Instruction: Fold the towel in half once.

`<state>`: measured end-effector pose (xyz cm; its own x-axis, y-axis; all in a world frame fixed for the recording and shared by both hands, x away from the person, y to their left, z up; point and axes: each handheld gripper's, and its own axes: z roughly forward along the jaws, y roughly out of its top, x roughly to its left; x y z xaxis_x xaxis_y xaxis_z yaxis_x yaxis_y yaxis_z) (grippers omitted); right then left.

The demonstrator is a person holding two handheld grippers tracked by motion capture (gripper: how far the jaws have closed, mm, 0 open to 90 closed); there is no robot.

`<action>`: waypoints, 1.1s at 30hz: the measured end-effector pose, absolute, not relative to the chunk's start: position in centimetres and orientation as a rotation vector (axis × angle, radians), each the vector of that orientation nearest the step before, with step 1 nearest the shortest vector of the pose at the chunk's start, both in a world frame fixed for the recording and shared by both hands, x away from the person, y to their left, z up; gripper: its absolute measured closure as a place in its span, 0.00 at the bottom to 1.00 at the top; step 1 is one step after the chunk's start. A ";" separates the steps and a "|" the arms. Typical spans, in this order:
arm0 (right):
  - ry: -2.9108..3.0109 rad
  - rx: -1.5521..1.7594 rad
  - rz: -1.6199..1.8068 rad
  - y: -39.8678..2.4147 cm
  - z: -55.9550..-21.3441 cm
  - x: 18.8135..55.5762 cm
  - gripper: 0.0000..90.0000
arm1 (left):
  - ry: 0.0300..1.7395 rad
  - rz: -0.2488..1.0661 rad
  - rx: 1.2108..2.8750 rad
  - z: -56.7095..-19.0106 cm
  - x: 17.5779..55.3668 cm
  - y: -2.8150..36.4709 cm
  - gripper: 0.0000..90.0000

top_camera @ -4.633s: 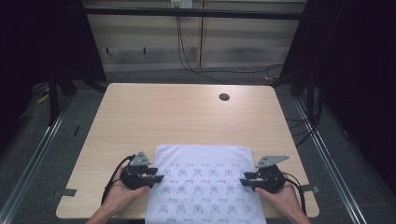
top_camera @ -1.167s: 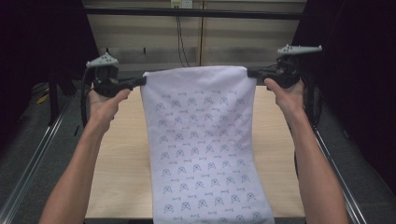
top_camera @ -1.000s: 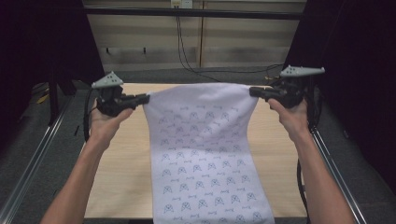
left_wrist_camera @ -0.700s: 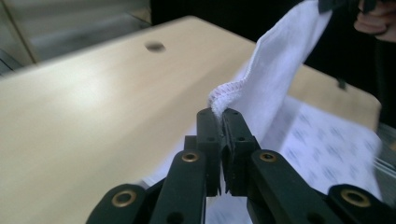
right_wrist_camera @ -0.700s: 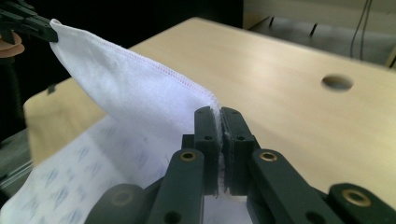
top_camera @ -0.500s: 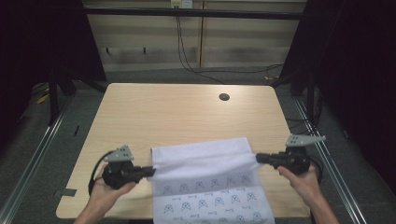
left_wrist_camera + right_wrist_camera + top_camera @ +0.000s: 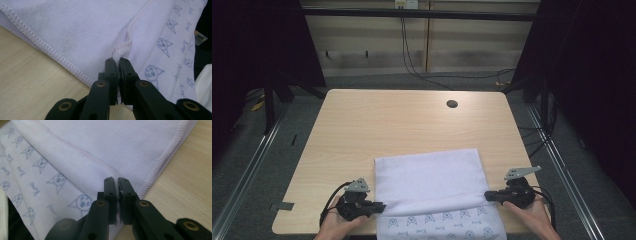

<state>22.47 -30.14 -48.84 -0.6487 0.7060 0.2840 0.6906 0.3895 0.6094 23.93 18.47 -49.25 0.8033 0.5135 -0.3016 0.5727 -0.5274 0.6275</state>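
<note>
Step in hand: a fold, by the look of it. The towel (image 7: 432, 185) lies doubled on the tabletop (image 7: 402, 125), plain side up, with the cat-print layer showing underneath along the near edge. I judge the fold to be laid and the release not yet made.

Left tongs (image 7: 379, 205): clenched on the towel's near-left corner. In the left gripper view the left tongs (image 7: 117, 61) have their jaws pressed together with the stitched hem bunched right at the tips.

Right tongs (image 7: 488, 196): clenched on the near-right corner. In the right gripper view the right tongs (image 7: 116, 180) pinch the cloth where the folded edge meets the side hem, jaws together with barely a slit between them.

Towel against the tongs: it stretches between the two pairs, one corner in each, and spreads from them toward the tabletop's far side. The printed layer runs past them toward the near edge.

Towel on the tabletop: near half, roughly centred, well apart from the dark hole (image 7: 452, 104) at the far side.

Next move calls for: as I read it, opening both tongs and drawing them out sideways without dragging the top layer. Risk is a snagged hem pulling the fold askew.
</note>
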 end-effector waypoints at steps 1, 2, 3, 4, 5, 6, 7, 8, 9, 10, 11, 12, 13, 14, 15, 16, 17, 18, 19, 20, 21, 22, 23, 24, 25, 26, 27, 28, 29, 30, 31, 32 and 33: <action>2.614 1.303 1.102 -29.9 -49.1 22.5 0.96 | 0.794 -0.086 2.238 -49.2 23.9 18.4 0.96; 2.608 1.311 1.112 -29.8 -49.2 22.5 0.96 | 0.794 -0.076 2.239 -49.2 24.0 18.4 0.96; 2.608 1.322 1.109 -29.8 -49.2 22.6 0.96 | 0.796 -0.059 2.242 -49.3 24.1 18.4 0.96; 2.606 1.328 1.114 -29.8 -49.3 22.6 0.96 | 0.798 -0.060 2.239 -49.3 24.4 18.5 0.96; 2.598 1.330 1.128 -29.8 -49.4 22.6 0.96 | 0.809 -0.057 2.237 -49.3 24.7 18.6 0.96; 2.588 1.339 1.128 -29.7 -49.4 22.7 0.96 | 0.814 -0.047 2.225 -49.4 25.2 18.8 0.96; 2.583 1.343 1.131 -29.6 -49.4 22.7 0.96 | 0.815 -0.040 2.218 -49.5 25.7 18.9 0.96; 2.571 1.355 1.125 -29.5 -49.4 22.8 0.96 | 0.835 -0.030 2.206 -49.5 26.2 19.0 0.97; 2.565 1.363 1.117 -29.3 -49.4 22.9 0.96 | 0.837 -0.007 2.212 -49.5 26.8 19.0 0.96; 2.566 1.363 1.113 -29.0 -49.3 23.1 0.96 | 0.833 0.024 2.222 -49.5 27.3 19.0 0.96; 2.560 1.366 1.102 -28.7 -49.3 23.3 0.96 | 0.834 0.029 2.226 -49.4 28.0 19.0 0.97; 2.554 1.367 1.098 -28.4 -49.3 23.6 0.96 | 0.849 0.031 2.219 -49.5 28.7 19.1 0.97; 2.555 1.350 1.081 -28.2 -49.2 24.0 0.96 | 0.849 0.035 2.218 -49.5 29.5 19.1 0.97; 2.557 1.346 1.057 -27.9 -49.1 24.5 0.96 | 0.863 0.041 2.211 -49.5 30.3 19.1 0.97; 2.549 1.355 1.048 -27.7 -49.1 25.0 0.96 | 0.874 0.059 2.214 -49.5 31.0 19.1 0.97; 2.540 1.360 1.050 -27.7 -49.2 25.7 0.96 | 0.870 0.080 2.223 -49.5 31.8 19.0 0.97; 2.541 1.366 1.047 -27.6 -49.2 26.3 0.96 | 0.890 0.087 2.215 -49.5 32.5 18.9 0.97; 2.541 1.359 1.033 -27.4 -49.1 26.9 0.96 | 0.904 0.093 2.213 -49.5 33.2 18.9 0.97; 2.531 1.364 1.033 -27.3 -49.1 27.5 0.96 | 0.900 0.108 2.215 -49.5 33.9 18.8 0.97; 2.530 1.370 1.034 -27.2 -49.2 28.2 0.96 | 0.908 0.121 2.222 -49.5 34.6 18.7 0.97; 2.522 1.370 1.020 -27.1 -49.1 28.8 0.96 | 0.924 0.124 2.217 -49.5 35.3 18.6 0.97; 2.511 1.379 1.021 -27.1 -49.2 29.5 0.96 | 0.928 0.117 2.213 -49.5 36.0 18.6 0.97; 2.498 1.387 1.032 -27.1 -49.3 30.2 0.96 | 0.944 0.119 2.205 -49.6 36.7 18.7 0.97; 2.480 1.397 1.034 -27.0 -49.4 30.8 0.96 | 0.956 0.113 2.199 -49.6 37.4 18.8 0.97; 2.470 1.408 1.041 -27.0 -49.4 31.5 0.96 | 0.973 0.119 2.181 -49.7 37.9 18.8 0.97; 2.458 1.404 1.046 -26.9 -49.5 32.1 0.96 | 0.977 0.122 2.177 -49.7 38.4 18.9 0.97; 2.444 1.413 1.044 -26.8 -49.6 32.7 0.96 | 0.971 0.137 2.181 -49.7 38.9 18.9 0.97; 2.434 1.418 1.056 -26.8 -49.7 33.3 0.96 | 0.975 0.147 2.183 -49.7 39.4 19.0 0.97; 2.418 1.417 1.047 -26.7 -49.7 33.8 0.96 | 0.990 0.145 2.175 -49.7 39.9 19.1 0.97; 2.406 1.425 1.054 -26.6 -49.8 34.3 0.96 | 0.996 0.146 2.166 -49.8 40.4 19.2 0.97; 2.397 1.434 1.051 -26.5 -49.8 34.9 0.96 | 1.008 0.156 2.151 -49.9 40.8 19.2 0.97; 2.388 1.430 1.044 -26.4 -49.8 35.4 0.96 | 1.021 0.156 2.137 -50.0 41.3 19.3 0.97; 2.382 1.427 1.033 -26.2 -49.8 36.0 0.96 | 1.027 0.165 2.127 -50.0 41.6 19.3 0.97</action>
<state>35.99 -26.17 -49.81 -0.5241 0.8301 0.1904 0.7062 0.2986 0.6419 41.60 19.30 -50.04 0.6692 0.7169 -0.1954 0.6194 -0.3929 0.6797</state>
